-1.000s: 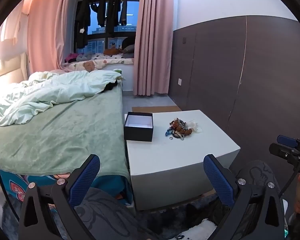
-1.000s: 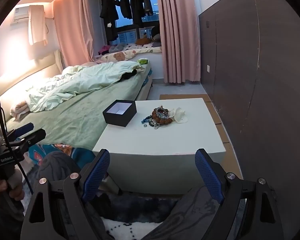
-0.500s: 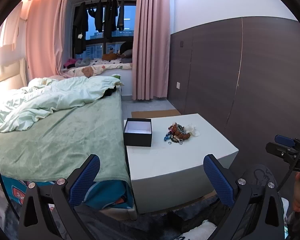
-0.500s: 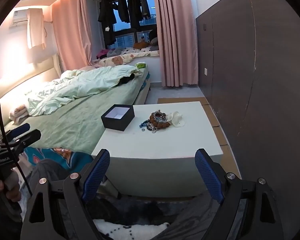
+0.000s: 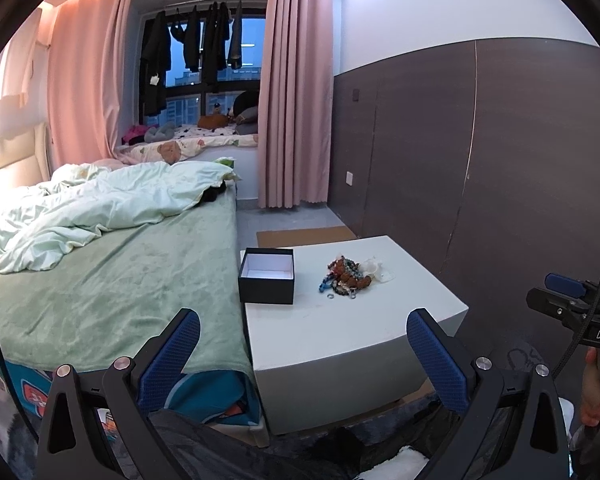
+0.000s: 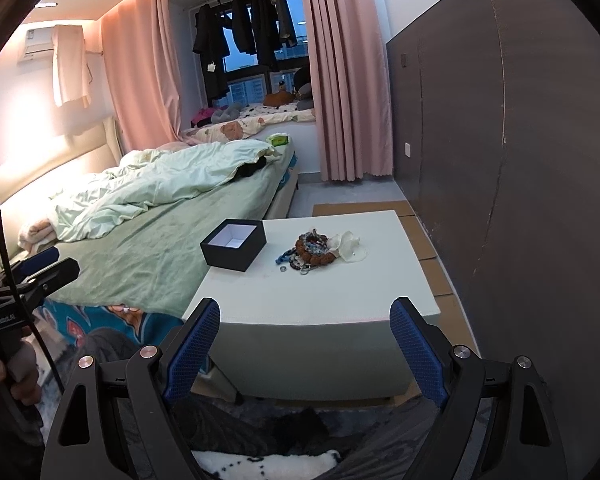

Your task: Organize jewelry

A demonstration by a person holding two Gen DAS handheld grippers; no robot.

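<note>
Both the left tongs and the right tongs gape wide, empty, short of the counter; jewelry pile lies beside the black box.

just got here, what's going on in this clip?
A person holds a gripper in each hand, facing a white table beside a bed. The left gripper and right gripper are both open, empty and short of the table. On the table sit an open black box, which looks empty, and a tangled pile of jewelry to its right, apart from it. Nothing has been picked up or boxed yet.
</note>
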